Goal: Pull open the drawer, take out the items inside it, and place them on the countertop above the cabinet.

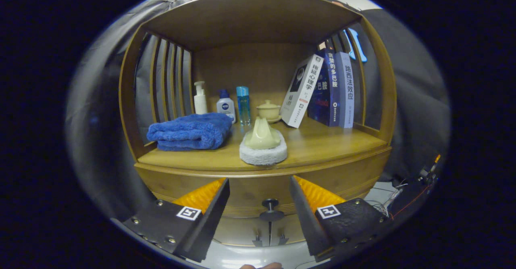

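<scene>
Just before the drawer knob point(270, 208), the hand-held gripper point(259, 188), fingers wide apart, empty.

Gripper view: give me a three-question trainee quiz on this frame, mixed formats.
1. True or false: the gripper has its fingers closed on the drawer knob.
2. Multiple choice: what lies on the countertop just left of the sponge brush? A) a folded blue towel B) a red mug C) a pair of scissors
3. Fill in: the books lean at the ____ end of the shelf, seen from the gripper.

Key
1. False: the fingers stand apart, with the knob ahead in the gap between them and the drawer shut.
2. A, the blue towel.
3. Right.
</scene>
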{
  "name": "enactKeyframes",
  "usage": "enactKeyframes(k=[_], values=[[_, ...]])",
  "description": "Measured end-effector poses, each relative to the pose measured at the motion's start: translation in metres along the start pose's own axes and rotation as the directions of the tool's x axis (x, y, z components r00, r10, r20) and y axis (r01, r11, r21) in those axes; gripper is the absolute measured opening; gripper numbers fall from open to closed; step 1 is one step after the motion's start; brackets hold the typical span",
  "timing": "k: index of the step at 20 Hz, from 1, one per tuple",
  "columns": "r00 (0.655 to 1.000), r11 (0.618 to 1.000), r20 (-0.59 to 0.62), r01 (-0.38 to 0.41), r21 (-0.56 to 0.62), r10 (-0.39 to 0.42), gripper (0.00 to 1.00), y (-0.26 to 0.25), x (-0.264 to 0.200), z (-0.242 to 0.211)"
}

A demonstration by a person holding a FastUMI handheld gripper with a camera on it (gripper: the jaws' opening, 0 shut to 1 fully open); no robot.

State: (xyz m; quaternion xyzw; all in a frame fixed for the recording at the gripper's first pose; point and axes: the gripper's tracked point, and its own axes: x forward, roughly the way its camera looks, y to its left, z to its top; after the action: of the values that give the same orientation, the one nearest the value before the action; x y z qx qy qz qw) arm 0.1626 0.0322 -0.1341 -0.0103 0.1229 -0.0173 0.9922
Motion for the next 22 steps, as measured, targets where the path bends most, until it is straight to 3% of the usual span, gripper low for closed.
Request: enactKeyframes(k=[12,22], values=[[0.976,0.998,0.216,-0.011,-0.07,0.026,0.95,0.008,-0.118,0.141],[0.964,0.999,0.267,0.028,-0.027,-0.02,0.96,-0.017,-0.173,0.164]])
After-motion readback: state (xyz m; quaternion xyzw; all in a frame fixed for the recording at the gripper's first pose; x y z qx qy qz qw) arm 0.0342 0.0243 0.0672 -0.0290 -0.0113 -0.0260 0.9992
